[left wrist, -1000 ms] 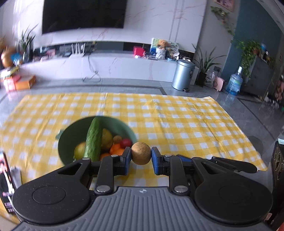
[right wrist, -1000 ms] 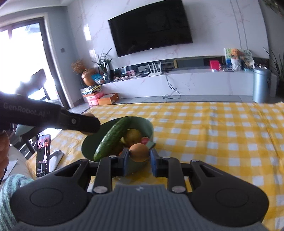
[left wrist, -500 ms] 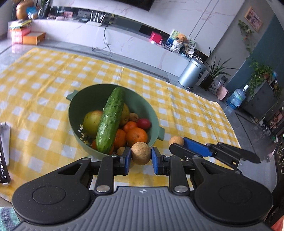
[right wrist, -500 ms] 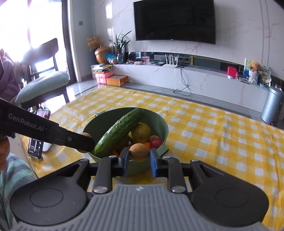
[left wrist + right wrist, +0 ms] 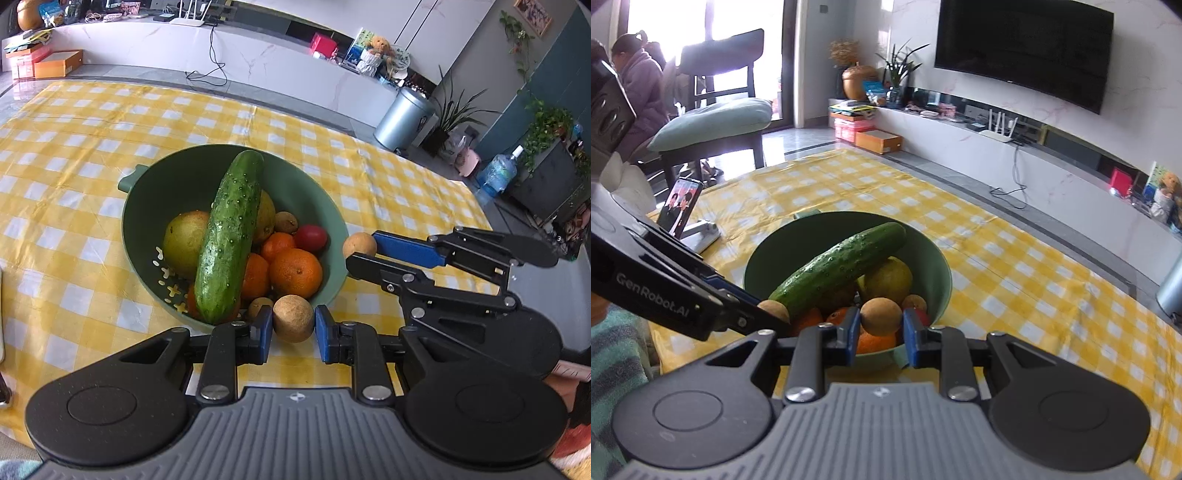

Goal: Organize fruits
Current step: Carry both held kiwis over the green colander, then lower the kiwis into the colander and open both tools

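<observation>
While the green bowl [image 5: 147, 206] is already being filled up pretty well, two small round brown fruits are being kept out of it, so the job is judged as mostly done but not finished

A tan brown fruit [image 5: 293, 318] is being clamped between the blue pads of the left gripper [image 5: 293, 325], right at the fingertips and just in front of the bowl's near rim. A second brown fruit [image 5: 881, 316] is being pinched the same way by the right gripper [image 5: 881, 325], hovering over the near edge of the bowl. Neither one is being let go yet, and both are probably meant to be dropped in with the rest.

Ahead of both tools the bowl is being crowded: a long bumpy cucumber [image 5: 231, 236] is being propped diagonally across the pile, tip up against the far wall. Under and beside it, a yellow-green pear-ish fruit [image 5: 183, 238], some oranges [image 5: 295, 273] and a small red fruit [image 5: 311, 238] are being packed in, plus a couple more little brown ones.

The held fruits are looking dry, matte and a bit rough-skinned, firm enough that no squashing is being seen. Nothing loose is being spotted on the yellow checked cloth [image 5: 369, 177] around the bowl
</observation>
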